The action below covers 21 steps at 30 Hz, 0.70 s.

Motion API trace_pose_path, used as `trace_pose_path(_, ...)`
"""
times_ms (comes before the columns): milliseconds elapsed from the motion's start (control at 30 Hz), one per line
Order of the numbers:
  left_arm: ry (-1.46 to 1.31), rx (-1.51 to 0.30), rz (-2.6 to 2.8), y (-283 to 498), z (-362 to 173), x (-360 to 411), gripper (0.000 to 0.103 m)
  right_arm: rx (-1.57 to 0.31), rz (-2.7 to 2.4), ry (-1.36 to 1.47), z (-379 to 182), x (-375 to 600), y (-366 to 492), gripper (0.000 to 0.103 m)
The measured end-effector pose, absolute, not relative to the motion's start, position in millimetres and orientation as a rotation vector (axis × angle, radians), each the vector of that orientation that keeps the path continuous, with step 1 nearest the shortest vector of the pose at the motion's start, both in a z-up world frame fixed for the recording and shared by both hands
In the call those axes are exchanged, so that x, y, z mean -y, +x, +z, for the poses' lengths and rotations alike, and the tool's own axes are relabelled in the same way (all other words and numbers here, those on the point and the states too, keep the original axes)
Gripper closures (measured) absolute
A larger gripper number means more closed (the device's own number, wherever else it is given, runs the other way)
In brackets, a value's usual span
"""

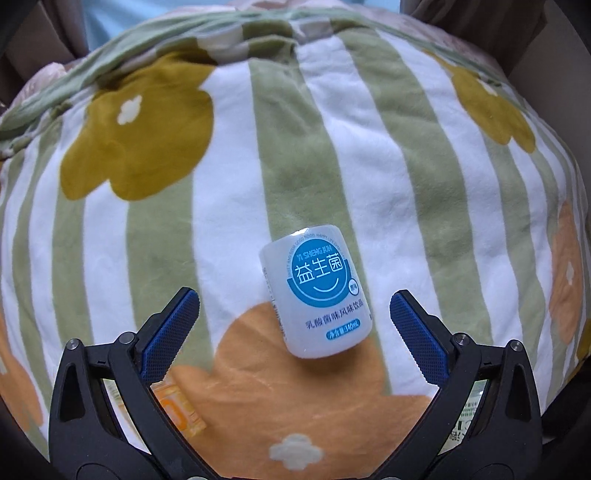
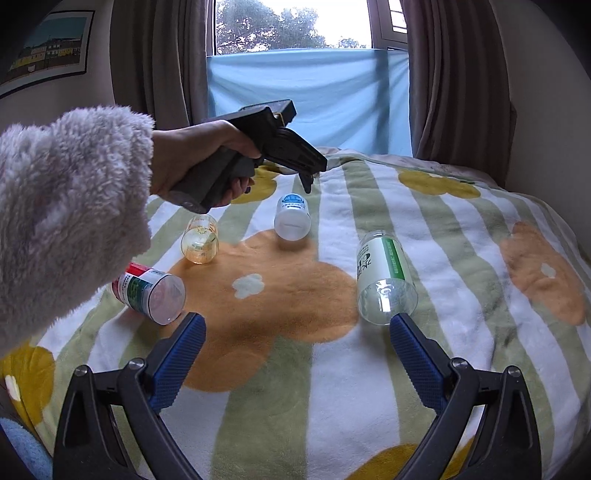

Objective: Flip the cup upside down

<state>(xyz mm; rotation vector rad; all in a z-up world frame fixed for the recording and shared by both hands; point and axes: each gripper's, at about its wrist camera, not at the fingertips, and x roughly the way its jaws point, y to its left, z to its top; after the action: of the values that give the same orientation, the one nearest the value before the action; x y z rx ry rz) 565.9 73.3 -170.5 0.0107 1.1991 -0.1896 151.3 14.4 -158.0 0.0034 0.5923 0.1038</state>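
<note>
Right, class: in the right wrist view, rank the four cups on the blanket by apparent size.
1. Green-labelled clear cup
2. Red-and-green cup
3. and 4. White blue-labelled cup and yellowish clear cup look alike; both lie farther away, so true sizes are unsure.

I see a bed covered by a fleece blanket (image 2: 369,369) with green and white stripes and big orange and mustard flowers. Behind it a window (image 2: 295,26) shows trees and pale daylight; a light blue sheet (image 2: 314,96) is stretched across its lower part. Brown curtains (image 2: 461,81) hang on both sides. On the beige wall (image 2: 546,110) at the left I make out a framed picture (image 2: 51,48) of coloured houses.
</note>
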Motion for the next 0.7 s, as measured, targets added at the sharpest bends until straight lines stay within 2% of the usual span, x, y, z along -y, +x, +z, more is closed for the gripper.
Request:
trace_pose_path(167,-0.05,-1.308,-0.171,594.5,-201.5,-70.3,0.003,-0.605,0.099,0.001,-163.9,-10.8,152.0,0.004)
trace_pose_path(233,-0.067,-1.343,-0.172,599.5,-211.0,-70.0,0.01,-0.606,0.099,0.001,-164.2,-9.4,152.8,0.004)
trace_pose_path(300,-0.097,-1.373,-0.181,601.8,-219.7,-70.4,0.028,-0.605,0.097,0.002,-164.2,-8.2,152.2,0.004)
trace_pose_path(333,-0.109,-1.377,-0.188,601.4,-222.2,-70.7,0.029,-0.605,0.097,0.005,-164.1,-7.4,152.3,0.004)
trace_pose_path(400,-0.105,-1.374,-0.199,599.6,-223.8,-69.8,0.043,-0.613,0.107,0.021,-164.4,-5.9,153.0,0.004)
trace_pose_path(700,-0.014,-1.37,-0.269,553.1,-201.0,-70.7,0.044,-0.612,0.124,0.067,-155.3,-0.8,146.4,0.004)
